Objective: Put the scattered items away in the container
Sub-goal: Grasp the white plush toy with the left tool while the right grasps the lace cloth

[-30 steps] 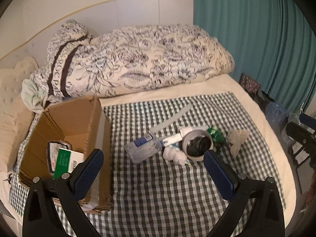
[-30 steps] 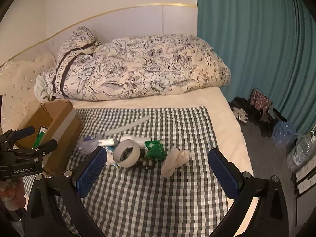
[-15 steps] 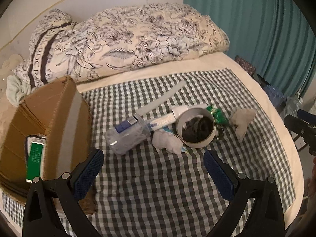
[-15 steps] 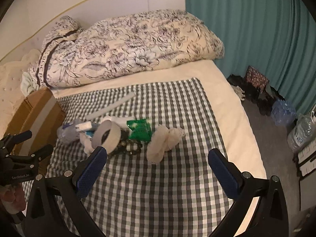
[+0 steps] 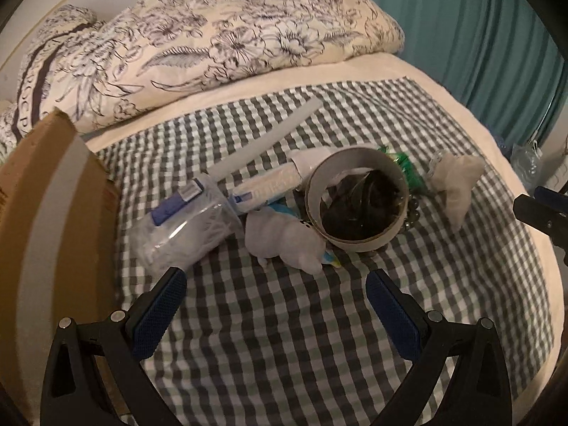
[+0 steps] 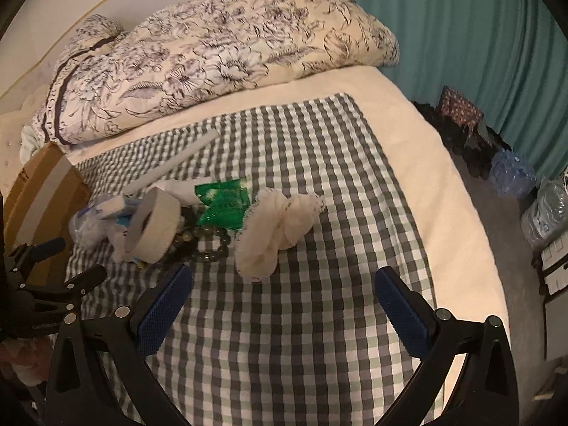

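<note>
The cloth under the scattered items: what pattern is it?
A green-and-white check; the cloth shows best in the right wrist view.

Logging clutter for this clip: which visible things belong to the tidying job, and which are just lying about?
Job: cardboard box, tape roll, clear plastic cup, cream cloth, green packet, bead bracelet, both grippers open.
Lying about: floral duvet, teal curtain, water bottles.

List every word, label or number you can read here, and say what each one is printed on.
Nothing reads cleanly.
pillow: large letters beside its dark stripe, bent and cut off; no whole word.
left gripper: pale mark on its body, too dim to read.
toothpaste tube: print blurred.
green packet: print blurred.
clear tub: blue label, too blurred.
</note>
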Tool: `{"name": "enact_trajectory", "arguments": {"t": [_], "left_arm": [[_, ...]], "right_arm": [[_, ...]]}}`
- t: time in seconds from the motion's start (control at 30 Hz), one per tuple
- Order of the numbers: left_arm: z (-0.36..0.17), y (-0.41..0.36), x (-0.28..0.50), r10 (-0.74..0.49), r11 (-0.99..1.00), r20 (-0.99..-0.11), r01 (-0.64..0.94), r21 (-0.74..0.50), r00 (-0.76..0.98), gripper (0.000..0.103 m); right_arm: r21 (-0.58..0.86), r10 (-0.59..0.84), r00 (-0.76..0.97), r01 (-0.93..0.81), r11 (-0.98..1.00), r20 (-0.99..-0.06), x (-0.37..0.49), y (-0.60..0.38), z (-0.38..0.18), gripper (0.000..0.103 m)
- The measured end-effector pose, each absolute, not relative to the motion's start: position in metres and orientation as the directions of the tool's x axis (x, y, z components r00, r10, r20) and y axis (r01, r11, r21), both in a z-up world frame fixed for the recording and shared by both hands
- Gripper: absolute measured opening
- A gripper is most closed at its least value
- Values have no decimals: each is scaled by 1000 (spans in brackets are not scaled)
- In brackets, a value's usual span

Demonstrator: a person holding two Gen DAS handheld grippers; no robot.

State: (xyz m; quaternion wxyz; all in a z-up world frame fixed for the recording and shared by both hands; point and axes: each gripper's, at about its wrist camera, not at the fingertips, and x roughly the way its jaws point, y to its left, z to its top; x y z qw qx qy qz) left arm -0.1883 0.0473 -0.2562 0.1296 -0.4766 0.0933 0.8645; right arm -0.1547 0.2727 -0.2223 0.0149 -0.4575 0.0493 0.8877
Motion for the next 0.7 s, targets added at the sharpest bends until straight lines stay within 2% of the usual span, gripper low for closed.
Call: {"name": "enact_trajectory", "arguments": {"t": [0.37,0.7], "left_arm": [[-296,53,-213,132,-952,-884,-306,13,-448,103],[-307,55,-234,178,-949,-882,-313,-36,-437,103]], "right_arm": [[77,-26,-540,-71,-994,-842,-179,277,-259,103],[84,-44,-548,-48,-995,-835,-204,274,-268,103]]}}
